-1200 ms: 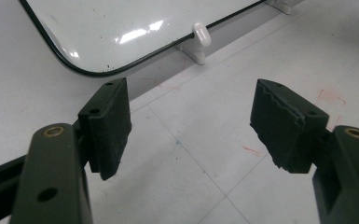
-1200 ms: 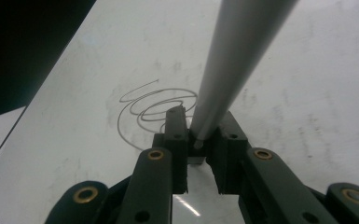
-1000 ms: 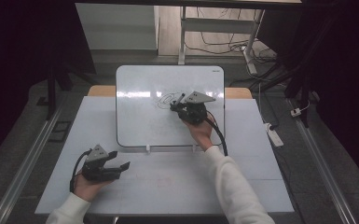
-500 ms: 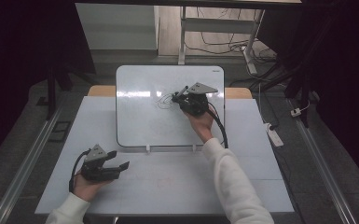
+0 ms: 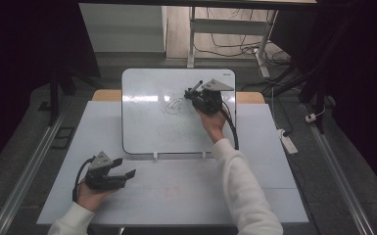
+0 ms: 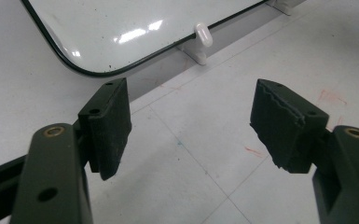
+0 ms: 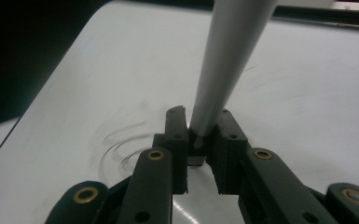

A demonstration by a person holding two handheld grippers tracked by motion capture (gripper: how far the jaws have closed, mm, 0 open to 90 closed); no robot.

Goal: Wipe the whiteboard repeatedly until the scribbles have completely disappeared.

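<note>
- Right gripper point(image 5: 198, 91) is clamped on a marker point(image 5: 195, 88); in the right gripper view the two black jaws are pressed against the base of the marker's point(image 7: 224, 60) pale grey barrel, one on each side, and the barrel rises up and away from them, widening toward the top of the frame.
- Right hand point(image 5: 213, 122) holds the gripper from behind, forearm in a white sleeve point(image 5: 242, 186) stretched forward across the table; the gripper sits over the upper right part of the whiteboard point(image 5: 142, 127), its grey three-cornered plate on top.
- In the high view the marker shows as a short dark stub sticking out up and to the left of the gripper. Whether its tip touches the board cannot be told.
- Scribble point(image 5: 175, 105): dark looping lines on the whiteboard, just left of the right gripper; in the right gripper view faint curved strokes point(image 7: 121, 140) lie left of the jaws.
- Whiteboard: white, glossy, rounded corners, dark edge, propped on two small white clips point(image 5: 155, 156) at its near edge, lying on the pale table point(image 5: 284, 196).
- Left gripper point(image 5: 122, 169): jaws spread wide, nothing between the pads point(image 6: 109, 126). It rests low over the near left part of the table, held in the left hand point(image 5: 90, 196), well apart from the board's near left corner point(image 6: 74, 65).
</note>
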